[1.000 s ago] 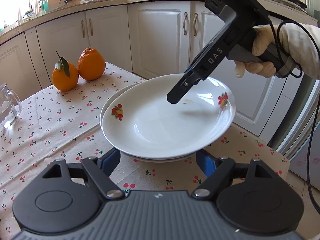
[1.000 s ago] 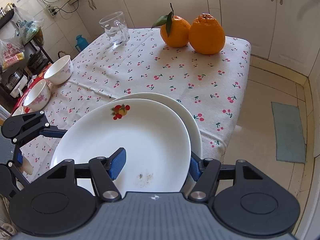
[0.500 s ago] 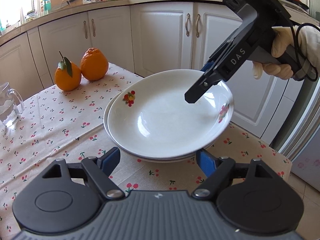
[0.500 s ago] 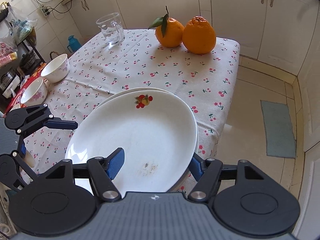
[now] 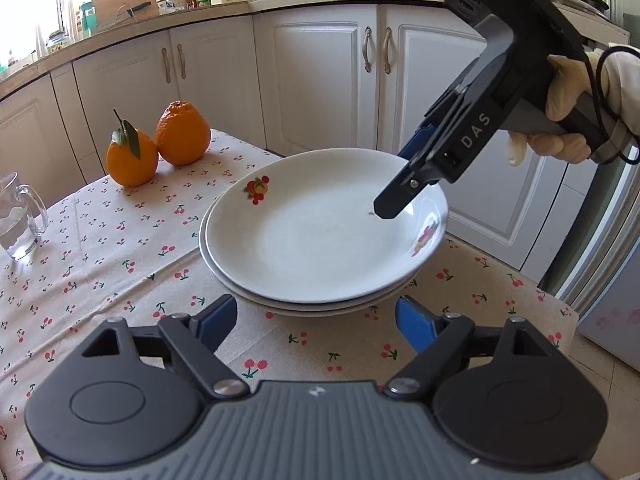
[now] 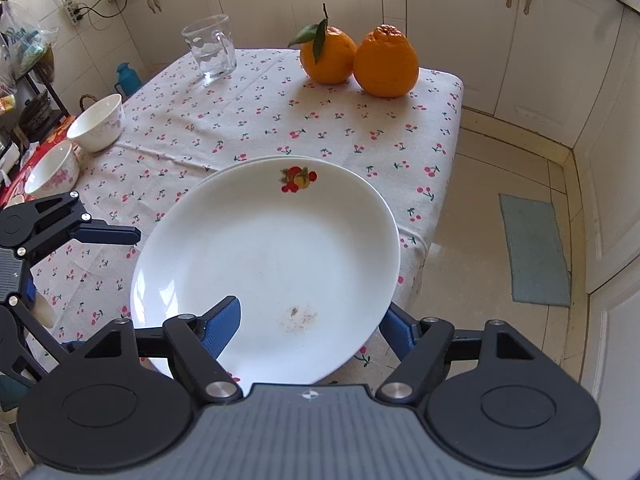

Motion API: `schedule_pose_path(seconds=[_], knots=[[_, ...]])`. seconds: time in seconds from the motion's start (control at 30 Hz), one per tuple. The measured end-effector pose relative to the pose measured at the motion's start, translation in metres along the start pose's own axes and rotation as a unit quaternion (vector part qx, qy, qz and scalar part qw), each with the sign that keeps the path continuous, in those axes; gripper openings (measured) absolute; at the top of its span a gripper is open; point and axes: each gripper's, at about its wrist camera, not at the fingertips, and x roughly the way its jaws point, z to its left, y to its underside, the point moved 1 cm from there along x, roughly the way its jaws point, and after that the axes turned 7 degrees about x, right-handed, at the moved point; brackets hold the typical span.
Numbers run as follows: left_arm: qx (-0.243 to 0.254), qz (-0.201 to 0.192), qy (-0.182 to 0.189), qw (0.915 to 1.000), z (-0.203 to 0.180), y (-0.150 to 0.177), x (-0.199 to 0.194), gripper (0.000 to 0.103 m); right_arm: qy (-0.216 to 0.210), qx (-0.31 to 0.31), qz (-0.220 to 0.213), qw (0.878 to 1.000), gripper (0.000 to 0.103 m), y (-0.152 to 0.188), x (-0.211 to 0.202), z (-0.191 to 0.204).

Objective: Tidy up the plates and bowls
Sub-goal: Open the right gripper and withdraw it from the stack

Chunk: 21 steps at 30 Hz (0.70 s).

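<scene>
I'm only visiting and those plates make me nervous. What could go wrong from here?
1. The stack of two white fruit-print plates sits near the corner of the cherry-print tablecloth; a nudge could send it over the edge.
2. The right gripper has just been opening, its fingers straddling the top plate's rim; pulling away could drag it.
3. The open left gripper sits close in front.

Your right claw (image 6: 310,322), its jaws just opening, straddles the near rim of the top plate (image 6: 264,248) stacked on another, with two bowls (image 6: 96,122) at the worktop's (image 6: 248,116) left edge.
</scene>
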Motion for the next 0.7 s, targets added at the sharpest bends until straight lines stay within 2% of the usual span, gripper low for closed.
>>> schedule_pose_path(seconds=[0.13,0.23,0.33,0.57,0.7], knots=[[0.004,-0.002,0.0,1.0,-0.002,0.001,-0.002,0.087,0.001,0.001,0.0,1.0,0.081,0.006,0.001,0.001],[0.008,-0.01,-0.003,0.9999,-0.004,0.0,-0.007,0.092,0.0,-0.005,-0.002,1.0,0.092,0.008,-0.002,0.006],[0.01,-0.017,-0.007,0.9998,-0.005,-0.001,-0.012,0.093,0.006,-0.014,-0.012,1.0,0.102,0.008,-0.007,0.013],[0.005,-0.037,-0.016,0.9992,-0.004,0.0,-0.032,0.094,0.027,-0.036,-0.027,0.999,0.103,0.009,-0.017,0.038],[0.0,-0.054,-0.031,0.9981,-0.001,0.002,-0.053,0.094,0.056,-0.048,-0.044,0.996,0.103,0.011,-0.023,0.062]])
